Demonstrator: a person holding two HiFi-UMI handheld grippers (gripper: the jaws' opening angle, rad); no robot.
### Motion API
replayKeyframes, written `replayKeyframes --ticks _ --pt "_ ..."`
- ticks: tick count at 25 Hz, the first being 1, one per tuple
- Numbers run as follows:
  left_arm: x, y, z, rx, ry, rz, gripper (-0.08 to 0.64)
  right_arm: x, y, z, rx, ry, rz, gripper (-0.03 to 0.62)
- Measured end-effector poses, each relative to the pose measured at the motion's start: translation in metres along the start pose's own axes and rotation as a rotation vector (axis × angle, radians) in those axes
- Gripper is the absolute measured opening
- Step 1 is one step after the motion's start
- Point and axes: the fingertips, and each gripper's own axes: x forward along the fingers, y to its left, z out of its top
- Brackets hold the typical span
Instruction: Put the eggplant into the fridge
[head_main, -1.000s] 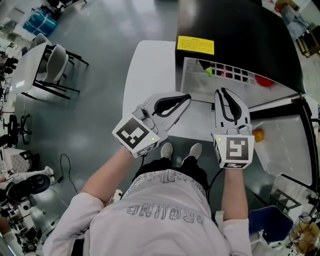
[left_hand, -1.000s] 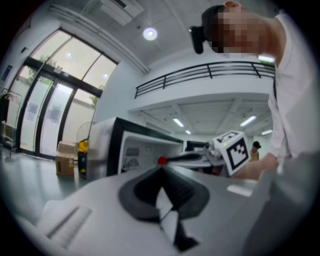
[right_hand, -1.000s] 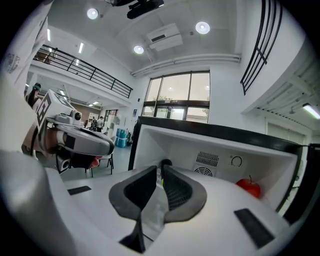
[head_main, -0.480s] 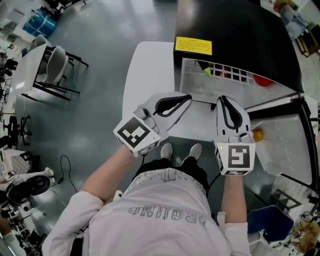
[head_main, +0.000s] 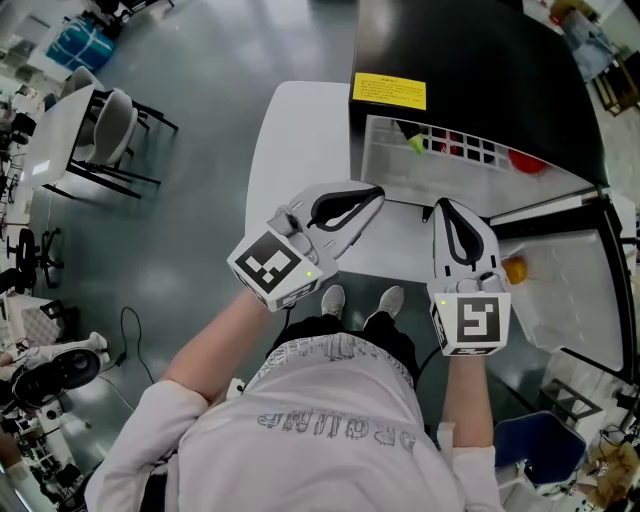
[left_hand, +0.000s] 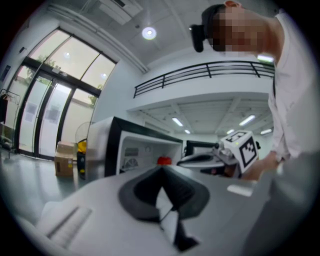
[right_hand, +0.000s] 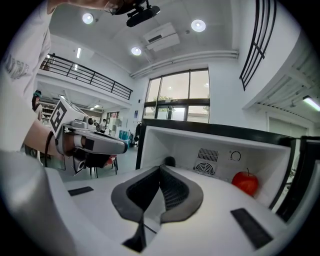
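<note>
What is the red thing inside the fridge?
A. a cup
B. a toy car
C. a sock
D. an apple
D: the red thing in the fridge is round and shiny with a little stalk on top, so it is an apple.

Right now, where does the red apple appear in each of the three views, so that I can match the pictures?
Head view: the apple is probably the red shape at upper right, partly hidden at the right end of the fridge's inside.
Left gripper view: a small red blob at the centre, inside the fridge.
Right gripper view: clear at lower right, near the back wall.
Shared landmark: the fridge, by its black frame.
</note>
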Motion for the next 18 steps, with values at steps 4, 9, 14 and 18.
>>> replayKeyframes --ticks 4,9,14,18 --pt "0.0002 -0.0001 0.0005 0.0 -0.002 0.006 0.008 0.0005 0.0028 -0.0012 0.002 0.004 0.012 0.005" --pt "0.0 -0.0016 0.0011 -0.001 -0.004 0.006 0.008 -0.0015 0.0037 -0.0028 0.003 0.008 0.012 0.005" --pt "0.0014 -0.0046 -0.0009 -0.006 -0.006 0.003 0.008 -0.0036 0.0027 -0.0049 0.003 0.011 0.011 0.004" --pt "0.0033 -0.0062 -0.0018 -0.012 -0.009 0.001 0.008 -0.0036 0.0021 -0.0072 0.003 0.017 0.013 0.003"
